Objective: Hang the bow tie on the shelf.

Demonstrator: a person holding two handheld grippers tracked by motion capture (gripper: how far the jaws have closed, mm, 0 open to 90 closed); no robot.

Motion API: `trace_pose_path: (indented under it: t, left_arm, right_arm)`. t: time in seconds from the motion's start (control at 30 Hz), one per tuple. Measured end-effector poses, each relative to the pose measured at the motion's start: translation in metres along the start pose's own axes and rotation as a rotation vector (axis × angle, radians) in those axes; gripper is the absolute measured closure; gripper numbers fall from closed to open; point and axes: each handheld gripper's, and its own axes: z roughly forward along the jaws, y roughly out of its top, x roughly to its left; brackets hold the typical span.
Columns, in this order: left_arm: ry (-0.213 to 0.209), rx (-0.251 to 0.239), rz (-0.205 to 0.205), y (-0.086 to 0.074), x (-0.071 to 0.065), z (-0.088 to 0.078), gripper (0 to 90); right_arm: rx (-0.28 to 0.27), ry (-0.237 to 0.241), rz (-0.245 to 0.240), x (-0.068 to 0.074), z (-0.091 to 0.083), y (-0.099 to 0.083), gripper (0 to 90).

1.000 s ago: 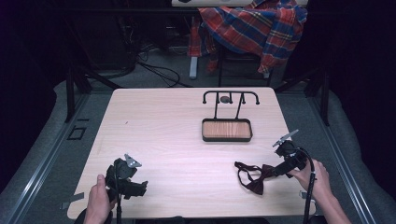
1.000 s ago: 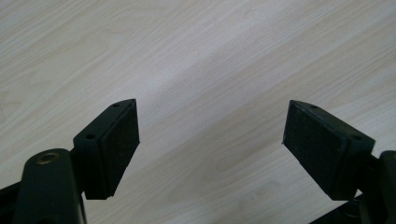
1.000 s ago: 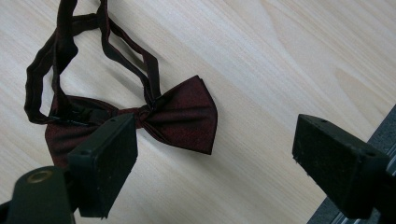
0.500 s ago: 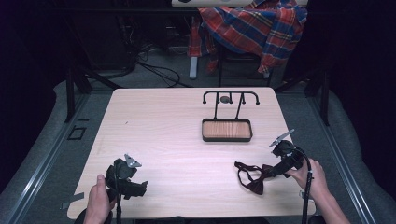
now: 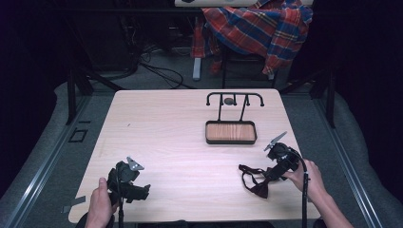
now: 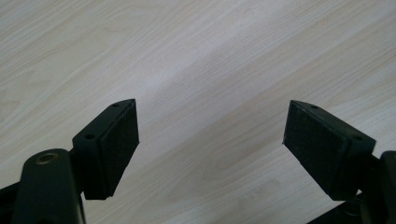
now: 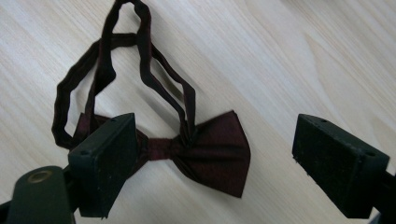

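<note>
A dark red bow tie (image 5: 259, 186) (image 7: 210, 147) with a looped strap lies flat on the pale wooden table (image 5: 180, 137), near its front right. My right gripper (image 5: 270, 178) (image 7: 212, 161) hovers low over it with jaws wide apart; the bow's knot and right wing lie between them, the left wing is hidden behind the left jaw, and neither pad presses on the cloth. My left gripper (image 5: 142, 191) (image 6: 210, 144) rests at the front left, open over bare wood with nothing between its jaws.
A black stand with a wooden tray base (image 5: 230, 132) and a hanger rail (image 5: 234, 96) stands at the back right of the table. Behind the table a plaid shirt (image 5: 259, 26) drapes over a chair. Cables lie on the floor beyond.
My right gripper has slid a little toward the front left, closer over the bow tie. The bow tie and the left gripper have stayed where they were.
</note>
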Motion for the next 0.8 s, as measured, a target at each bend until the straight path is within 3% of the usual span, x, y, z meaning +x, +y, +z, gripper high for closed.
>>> trace_pose_path:
  t: [0.07, 0.2, 0.23, 0.4, 0.8]
  left_arm:
    - [-0.001, 0.002, 0.0, 0.0, 0.0, 0.0, 18.3]
    - [-0.004, 0.002, -0.002, 0.0, 0.0, 0.0, 18.2]
    - [-0.002, 0.003, -0.001, 0.0, 0.001, 0.0, 18.2]
    - [0.001, 0.007, 0.0, 0.0, 0.0, 0.0, 18.2]
    - [0.0, 0.003, -0.005, 0.0, 0.0, 0.0, 18.1]
  right_arm:
    - [0.026, 0.005, -0.034, 0.003, 0.005, 0.007, 14.3]
    - [0.036, 0.006, -0.048, 0.006, 0.009, 0.014, 14.4]
    - [0.016, 0.016, -0.035, 0.007, 0.011, 0.015, 14.5]
    - [0.05, 0.026, -0.071, 0.009, 0.019, 0.024, 15.6]
    - [0.082, 0.058, -0.11, 0.018, 0.038, 0.037, 34.3]
